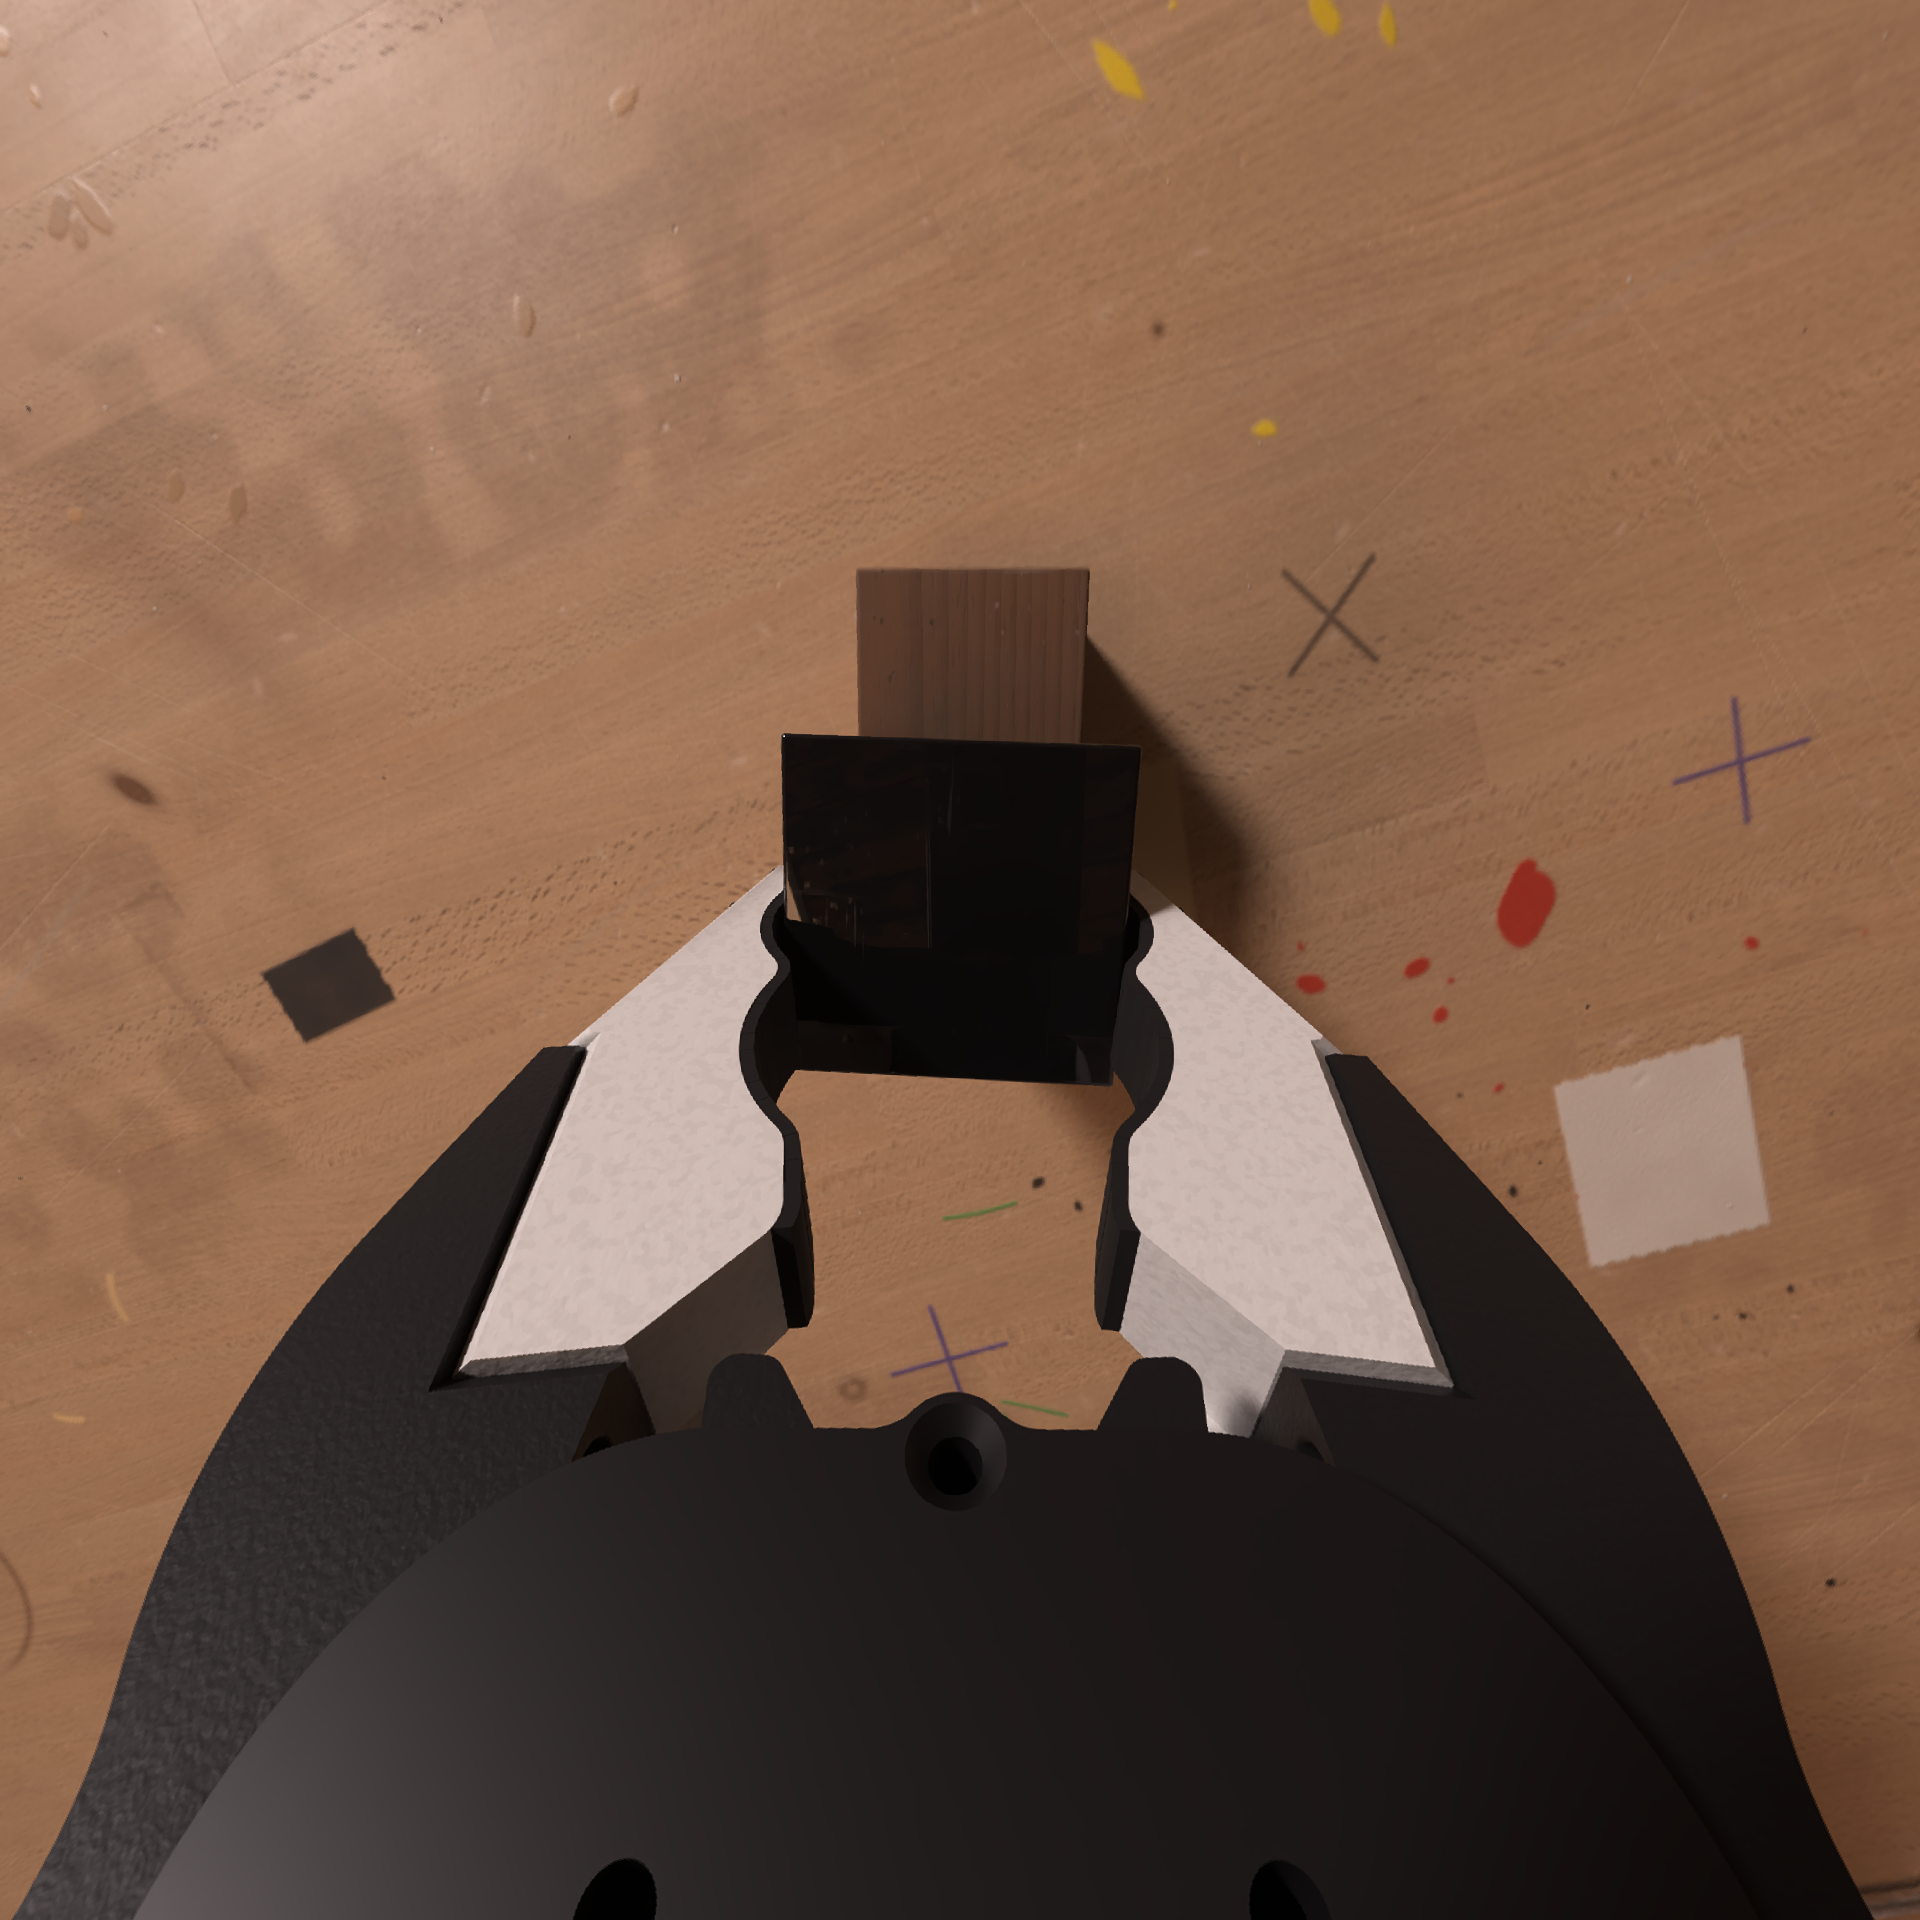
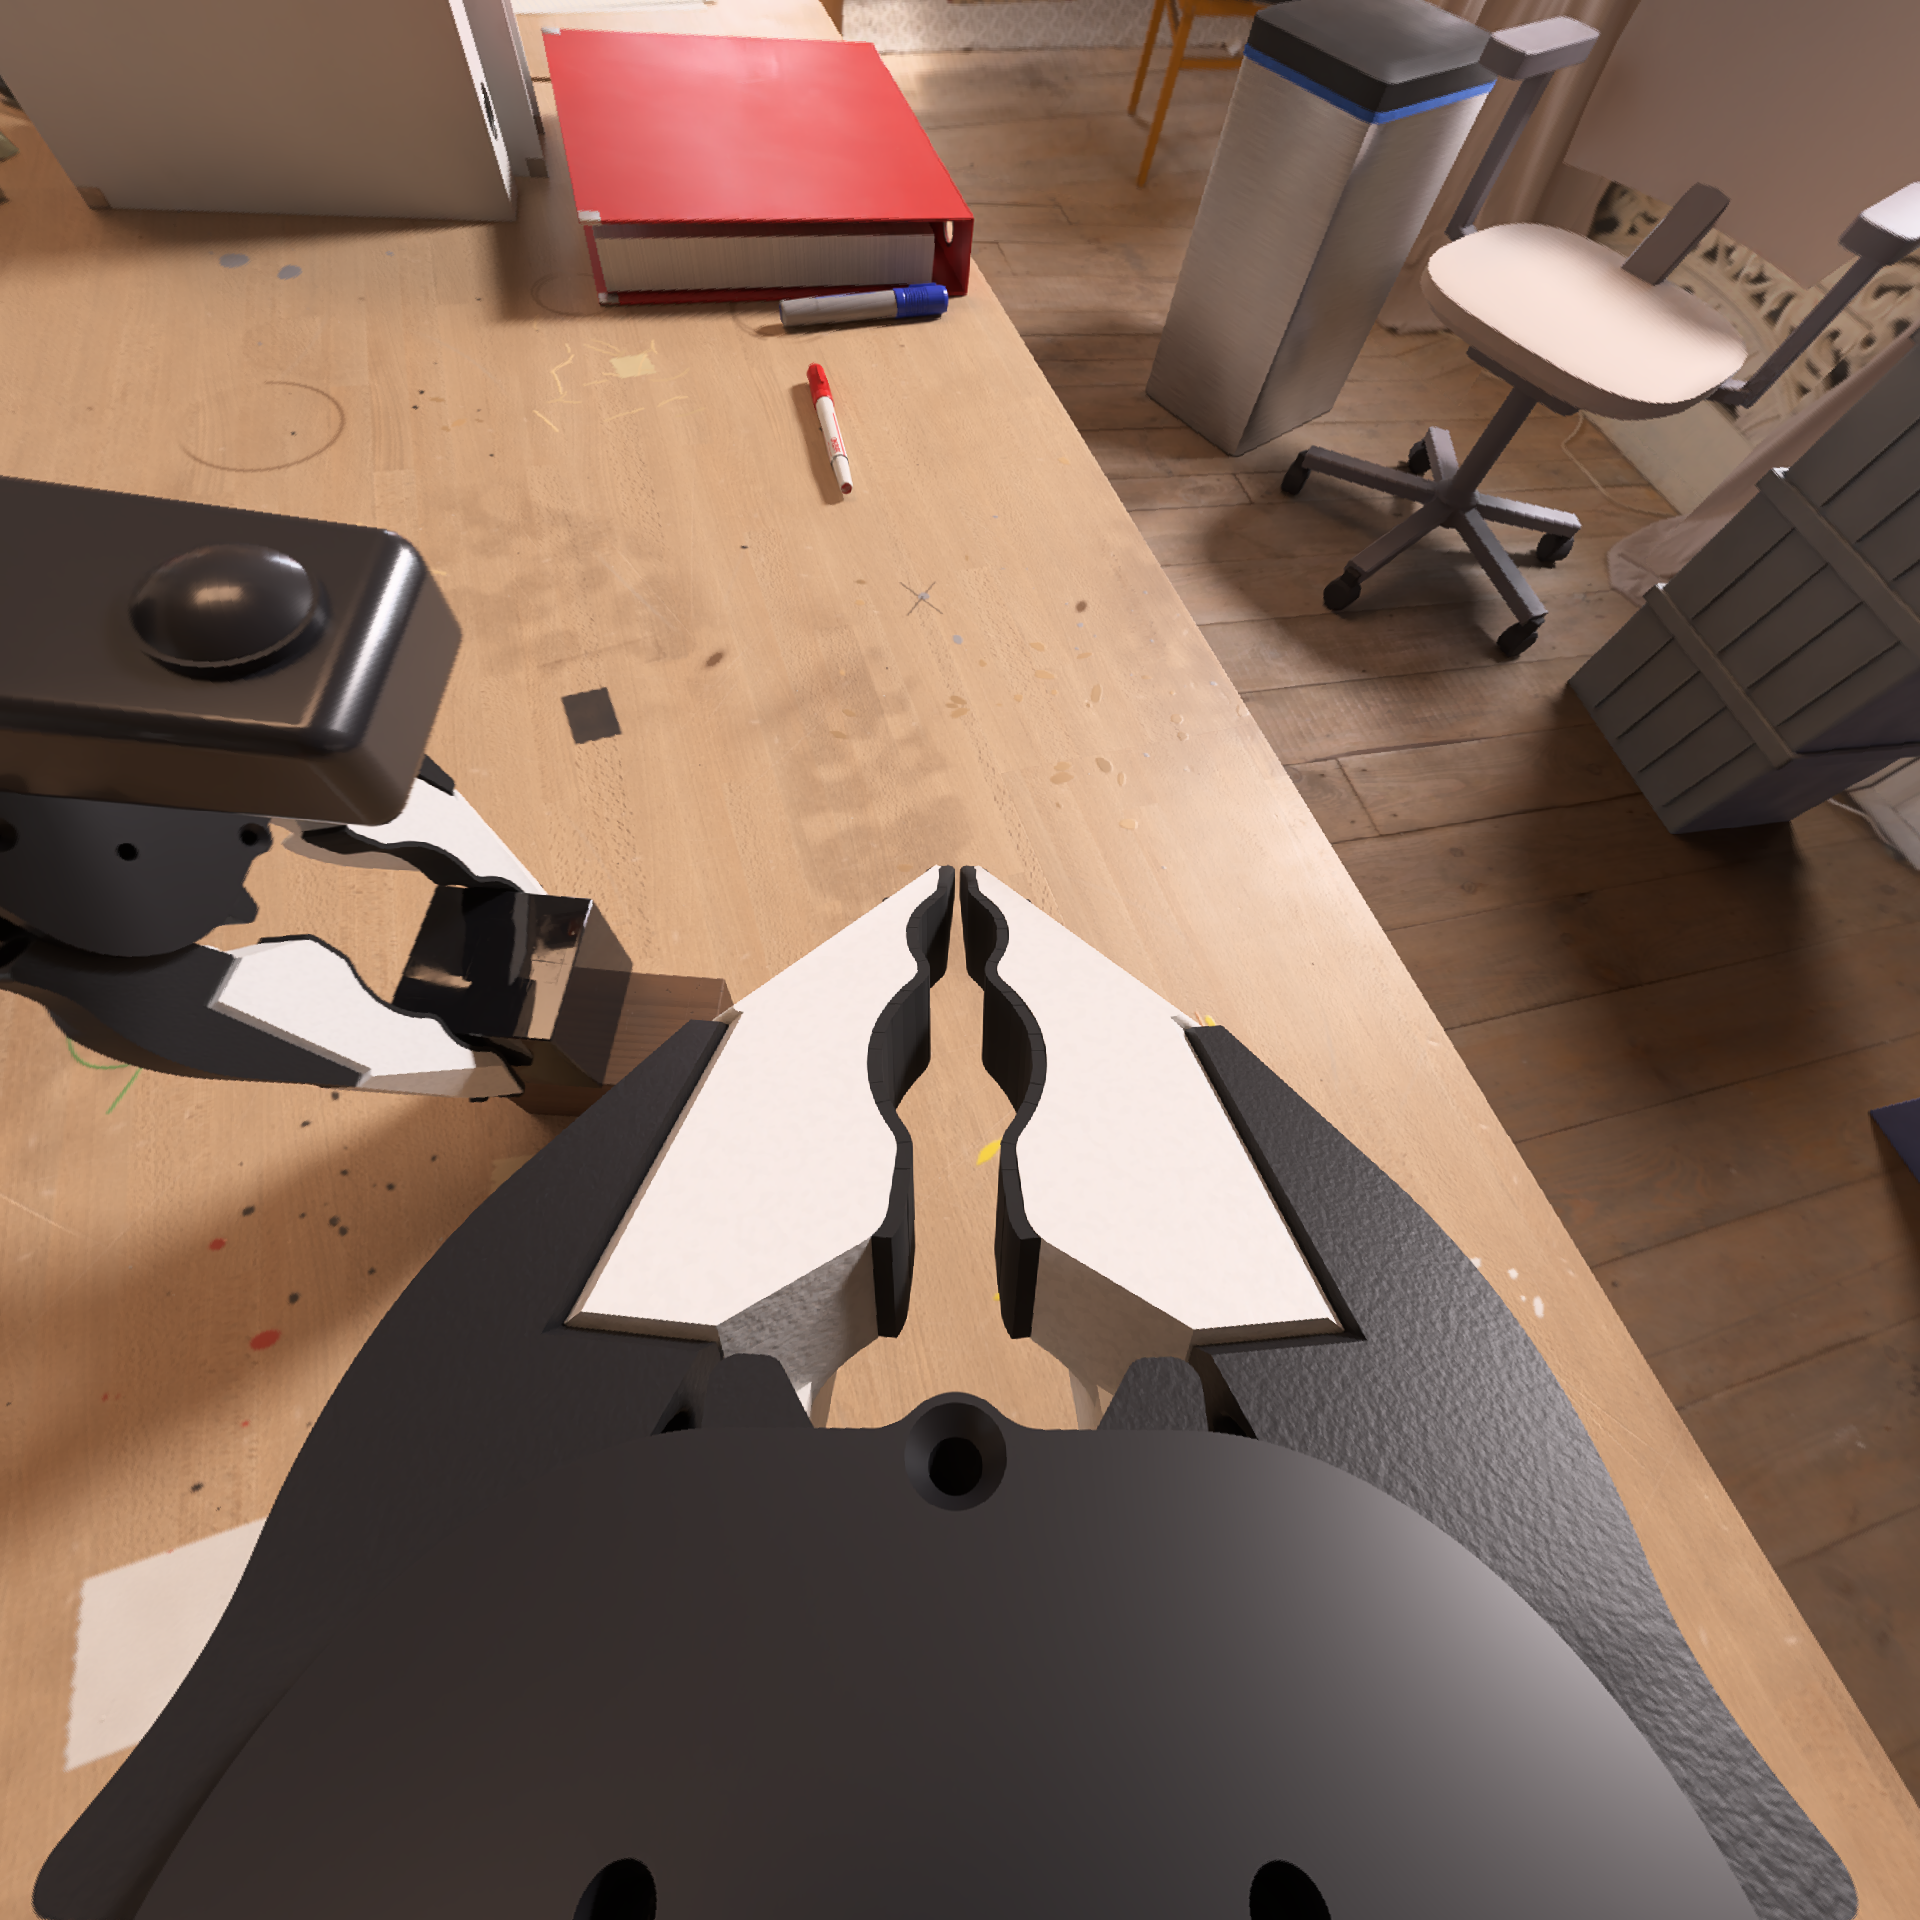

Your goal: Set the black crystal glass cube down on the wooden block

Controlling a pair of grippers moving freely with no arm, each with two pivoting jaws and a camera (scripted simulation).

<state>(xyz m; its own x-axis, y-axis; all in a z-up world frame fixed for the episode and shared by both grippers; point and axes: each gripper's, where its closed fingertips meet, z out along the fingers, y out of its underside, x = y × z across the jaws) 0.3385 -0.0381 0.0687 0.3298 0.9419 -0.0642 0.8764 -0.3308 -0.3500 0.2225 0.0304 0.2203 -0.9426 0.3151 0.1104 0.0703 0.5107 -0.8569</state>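
My left gripper [image 1: 958, 914] is shut on the black crystal glass cube [image 1: 956, 831], holding it by its two sides above the wooden table [image 1: 520, 675]. The brown wooden block [image 1: 971, 649] stands just beyond the cube, and the cube hides its near part. In the right wrist view the left gripper [image 2: 499, 987] holds the cube [image 2: 488, 956] against or just over the near upper edge of the block [image 2: 634, 1023]; I cannot tell if they touch. My right gripper [image 2: 954, 878] is shut and empty, to the right of the block.
A red binder [image 2: 748, 156], a blue-capped marker [image 2: 862, 304], a red marker [image 2: 829, 428] and a white box [image 2: 281, 104] lie at the table's far end. The table edge runs on the right. An office chair [image 2: 1558, 312], a bin [image 2: 1320, 208] and a crate [image 2: 1787, 644] stand on the floor.
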